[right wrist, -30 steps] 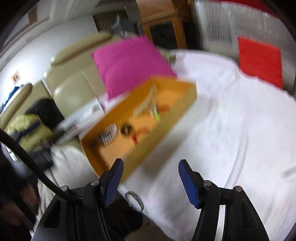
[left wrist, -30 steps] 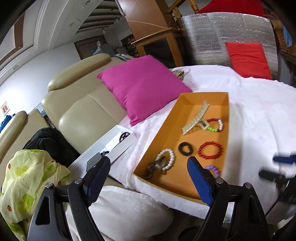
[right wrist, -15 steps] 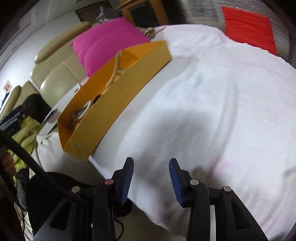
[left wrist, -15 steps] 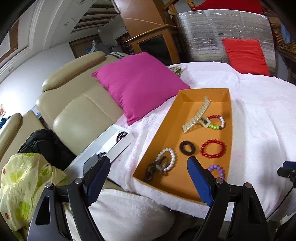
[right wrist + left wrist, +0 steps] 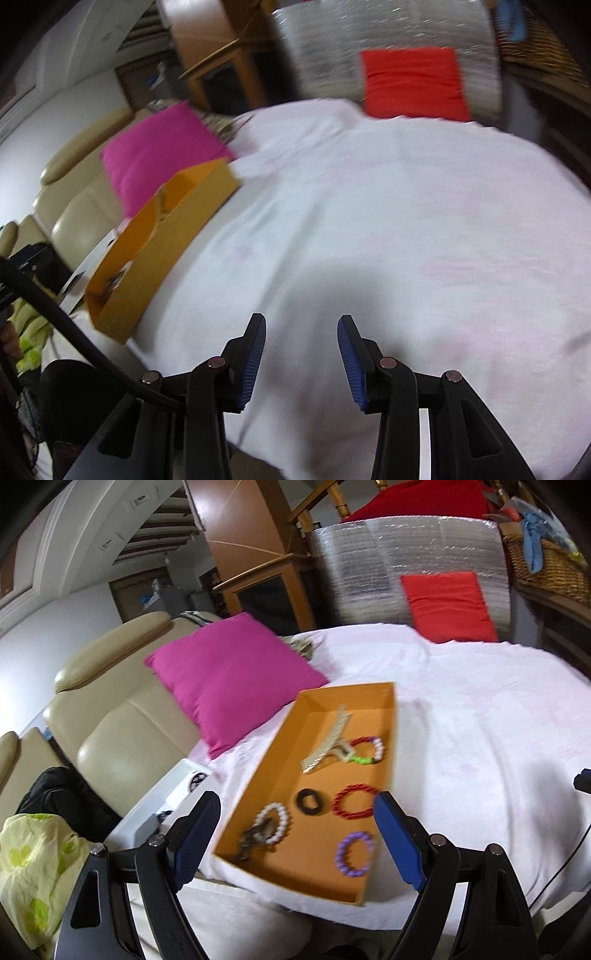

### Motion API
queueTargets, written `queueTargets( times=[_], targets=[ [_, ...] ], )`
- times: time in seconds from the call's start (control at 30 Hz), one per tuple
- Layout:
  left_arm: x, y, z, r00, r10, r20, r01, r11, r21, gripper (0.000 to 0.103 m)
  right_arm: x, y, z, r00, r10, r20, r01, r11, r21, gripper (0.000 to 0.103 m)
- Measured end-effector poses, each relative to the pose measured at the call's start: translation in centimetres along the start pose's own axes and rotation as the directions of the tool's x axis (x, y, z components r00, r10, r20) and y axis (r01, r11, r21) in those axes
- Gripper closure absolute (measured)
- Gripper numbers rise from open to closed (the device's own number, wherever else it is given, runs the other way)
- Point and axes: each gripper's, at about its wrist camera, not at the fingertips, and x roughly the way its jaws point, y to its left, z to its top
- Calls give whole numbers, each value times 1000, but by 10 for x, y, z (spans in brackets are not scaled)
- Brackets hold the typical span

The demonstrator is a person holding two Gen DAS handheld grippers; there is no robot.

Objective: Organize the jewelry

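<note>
Nearest to us in the left wrist view, our left gripper (image 5: 295,834) stands wide apart with nothing held between its blue pads; its near end frames the orange tray (image 5: 258,797) on the white cloth (image 5: 480,738). Inside the tray, going outward, we see a purple bead bracelet (image 5: 354,853) at about five o'clock of the tray's middle, a white bead bracelet (image 5: 275,822) touching a dark metal piece (image 5: 253,840) at seven o'clock, then a black ring (image 5: 309,802) and a red bead bracelet (image 5: 354,802) side by side. Farther on lies a cream hair claw (image 5: 327,746) overlapping a mixed-colour bracelet (image 5: 369,751) at one o'clock. Beyond the tray, at eleven o'clock, a magenta cushion (image 5: 229,675) leans on the beige sofa (image 5: 118,738).

In the right wrist view, our right gripper (image 5: 301,354) is partly parted and empty above bare cloth; its jaws have just been closing, with nothing between them. The tray sits well apart at ten o'clock of it, blurred. A red cushion (image 5: 413,83) lies far off at twelve o'clock.
</note>
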Motion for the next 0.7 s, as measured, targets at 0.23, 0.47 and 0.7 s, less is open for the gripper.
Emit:
queueTargets(
  times=[0.23,0.47,0.7],
  targets=[
    [-5,-14,8,1000,-22,8,22,1000,-1,18,-22,-25,-1,999,9,38,-11,997,73,60],
    [-7,2,-1,999,46,-20,-47,998,-41,18,-34,37,11,992,104,68,-102,994,-30,54],
    [-11,21,-7,997,79,-27,-81,992,-98,18,-45,115,21,984,158,77,-145,977,-153,49]
  ],
)
